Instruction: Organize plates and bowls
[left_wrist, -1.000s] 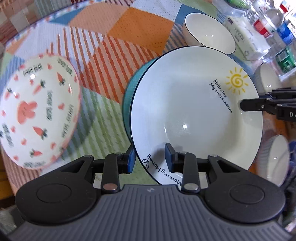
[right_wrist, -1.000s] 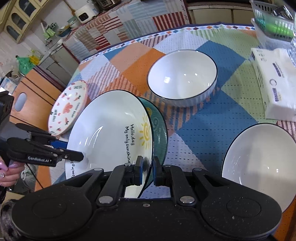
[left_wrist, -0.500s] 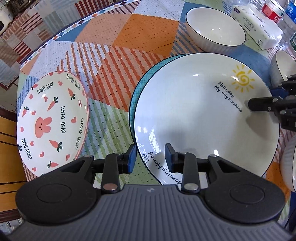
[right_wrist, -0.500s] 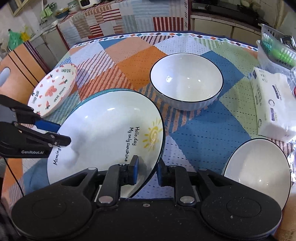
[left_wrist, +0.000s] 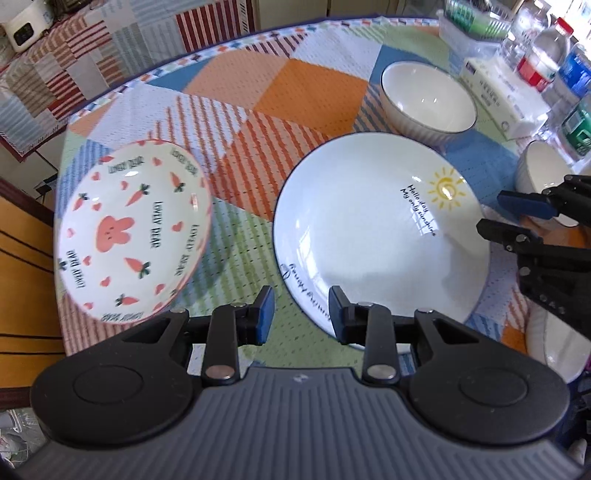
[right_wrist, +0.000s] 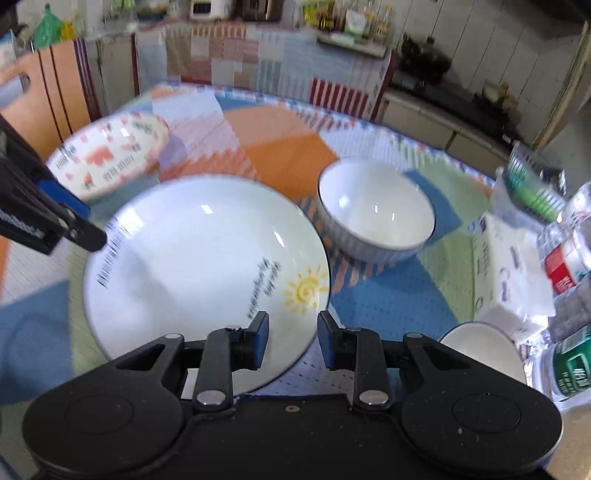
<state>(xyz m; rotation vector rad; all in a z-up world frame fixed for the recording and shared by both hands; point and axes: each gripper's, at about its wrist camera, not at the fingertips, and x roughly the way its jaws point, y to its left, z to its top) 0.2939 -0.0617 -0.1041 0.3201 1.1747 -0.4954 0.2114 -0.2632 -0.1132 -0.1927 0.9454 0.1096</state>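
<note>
A large white plate with a yellow sun (left_wrist: 376, 236) (right_wrist: 199, 266) lies flat on the patchwork tablecloth. My left gripper (left_wrist: 299, 314) is open and empty at its near-left rim. My right gripper (right_wrist: 290, 332) is open and empty over its opposite rim, and it also shows in the left wrist view (left_wrist: 517, 218). A rabbit-and-carrot plate (left_wrist: 133, 229) (right_wrist: 107, 158) lies to the left. A white ribbed bowl (left_wrist: 428, 99) (right_wrist: 376, 210) stands beyond the sun plate. Two more white bowls (left_wrist: 543, 177) (right_wrist: 484, 347) stand at the right.
A tissue pack (right_wrist: 509, 273) (left_wrist: 498, 92), several water bottles (left_wrist: 543, 51) (right_wrist: 565, 258) and a clear basket with green items (right_wrist: 532, 181) crowd the table's right side. A wooden chair (right_wrist: 48, 92) stands at the left. Kitchen counters run behind.
Both grippers have opened and let go of the sun plate, which now lies flat and hides the teal plate under it. Both grippers have drawn back from its rim.
</note>
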